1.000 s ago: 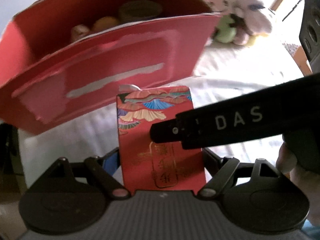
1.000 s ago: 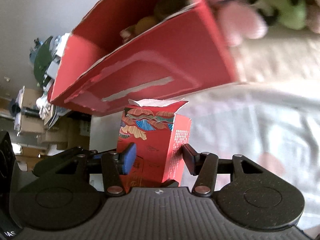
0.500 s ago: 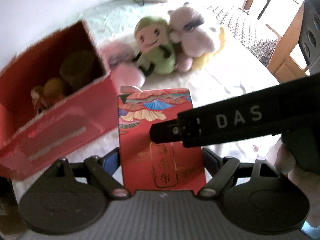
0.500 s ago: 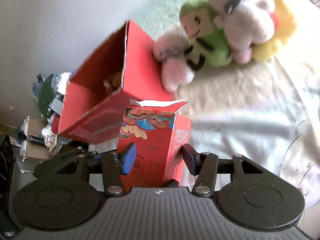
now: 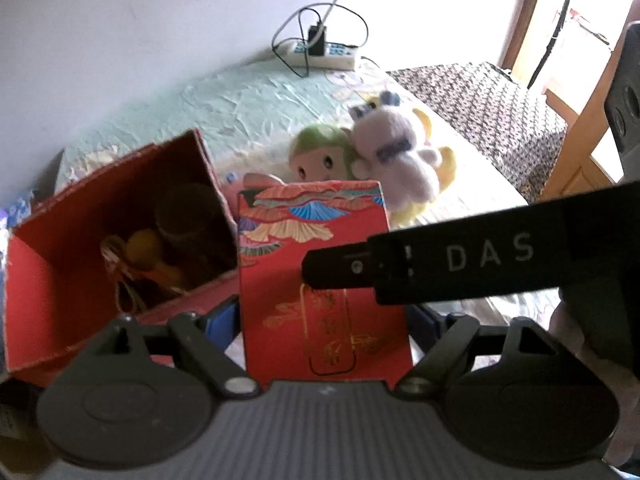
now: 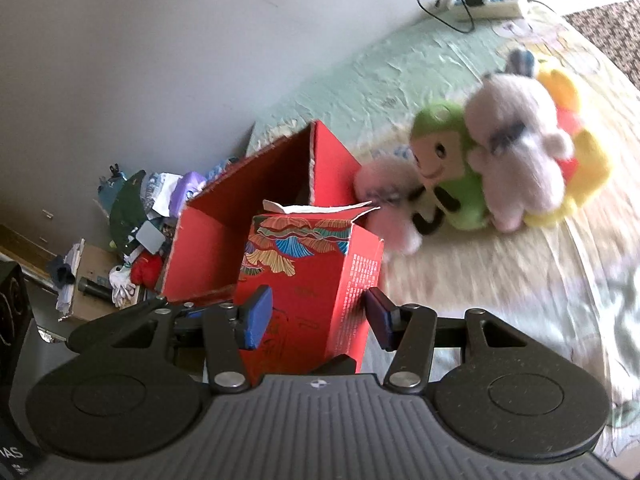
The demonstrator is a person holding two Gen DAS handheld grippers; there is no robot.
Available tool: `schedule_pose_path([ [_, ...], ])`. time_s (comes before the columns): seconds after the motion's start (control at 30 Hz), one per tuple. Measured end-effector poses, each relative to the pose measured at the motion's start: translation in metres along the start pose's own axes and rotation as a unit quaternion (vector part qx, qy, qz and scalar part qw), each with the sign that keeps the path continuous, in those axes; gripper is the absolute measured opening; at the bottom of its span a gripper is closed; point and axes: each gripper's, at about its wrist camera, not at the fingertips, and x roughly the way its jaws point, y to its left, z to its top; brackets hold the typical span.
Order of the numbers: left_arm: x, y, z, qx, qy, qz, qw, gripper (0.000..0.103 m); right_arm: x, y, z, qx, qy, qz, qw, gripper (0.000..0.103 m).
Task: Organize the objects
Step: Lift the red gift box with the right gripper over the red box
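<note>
- Left hand-held gripper (image 5: 324, 316): blue pads sit on both side edges of the small red carton (image 5: 320, 280), jaws closed in on it, so it's got a grip on the carton. Carton is upright, printed front facing the cam w/ gold lettering and a fan pattern up top.
- Right hand-held gripper (image 6: 316, 316): same carton (image 6: 308, 280) sits btwn its blue pads too. Left pad is on the carton's front face, right pad is just beside the side panel; can't tell if it actually touches. Jaws partway closed, roughly carton width. Torn top flap of the carton stands open.
- In the left wrist view a black bar marked "DAS" (image 5: 480, 260) crosses in front of the carton from the right; looks like part of the other device, w/ a bit of a hand (image 5: 568, 328) under it.
- Just behind/left of the carton: big open red box (image 5: 120, 240), tilted, w/ a dark round thing and a yellowish thing inside. Too dim to say more.
- Further back on the bed (image 5: 260, 96): pile of plush toys, green one (image 6: 444, 164), whitish one (image 6: 516, 152), yellow one (image 6: 580, 160), pink one (image 6: 388, 196), all touching.
- Far end by the wall: power strip (image 5: 324, 54) w/ cables.
- Left of the bed, lower down: pile of clutter (image 6: 132, 232).
</note>
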Motion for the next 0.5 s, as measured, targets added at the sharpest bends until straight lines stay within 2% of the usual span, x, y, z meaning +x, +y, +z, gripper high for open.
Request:
schedule_pose_path([
  [0.5,-0.028,0.090,0.034,0.001,-0.053,0.012,0.9985,0.083,0.043,0.079,0.056,-0.051,-0.034,-0.002,0.998,0.054],
])
